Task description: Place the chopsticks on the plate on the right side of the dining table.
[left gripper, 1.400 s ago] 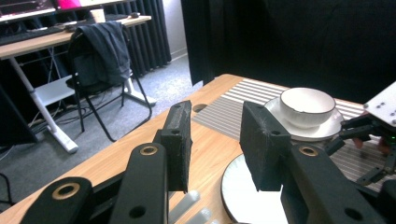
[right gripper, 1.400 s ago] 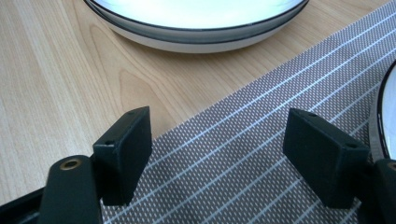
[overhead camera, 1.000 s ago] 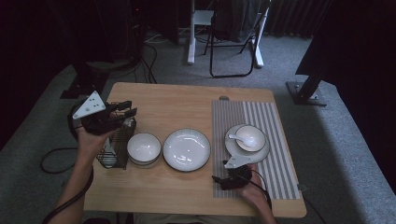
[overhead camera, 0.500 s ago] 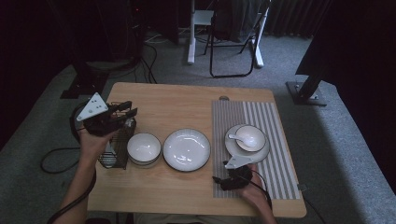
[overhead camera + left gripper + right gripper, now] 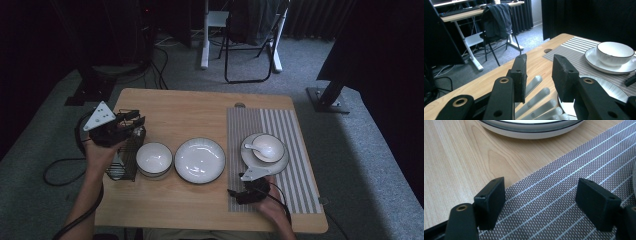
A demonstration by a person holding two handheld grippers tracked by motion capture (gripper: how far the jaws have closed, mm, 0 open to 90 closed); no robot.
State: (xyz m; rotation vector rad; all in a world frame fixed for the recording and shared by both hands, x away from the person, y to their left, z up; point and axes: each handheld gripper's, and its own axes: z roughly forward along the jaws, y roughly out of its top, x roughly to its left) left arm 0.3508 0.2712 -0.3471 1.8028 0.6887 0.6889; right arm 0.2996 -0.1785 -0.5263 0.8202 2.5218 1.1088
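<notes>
Spoons (image 5: 534,96), pale grey and standing handle-up, sat in a black wire rack (image 5: 125,155) at the left edge of the wooden table (image 5: 200,107). In the left gripper view their rounded handle ends fanned out just below and between the two black jaws. The left gripper (image 5: 131,120) hovered over the rack, held by the person's left hand (image 5: 100,152), with its grey three-cornered plate on top. Its jaws stood partly apart, with a gap between the pads and nothing pressed in it; no spoon was gripped.

Just right of the rack sat a small white bowl (image 5: 154,158) with a dark rim, and right of that a wider, shallow white plate (image 5: 200,160), also dark-rimmed. The two stood close together, apart from each other as far as the high view showed.

Further right lay a grey striped placemat (image 5: 300,165). On it rested a saucer (image 5: 280,165) carrying a second white bowl (image 5: 268,147), and a white spoon (image 5: 254,148) lay in that bowl with its handle pointing left.

Near the front edge of the table, the right gripper (image 5: 235,194) rested low at the placemat's left border, held by the right hand (image 5: 272,212). In the right gripper view its jaws stood wide apart over the striped cloth, empty, with the rim of the shallow plate just beyond them.
</notes>
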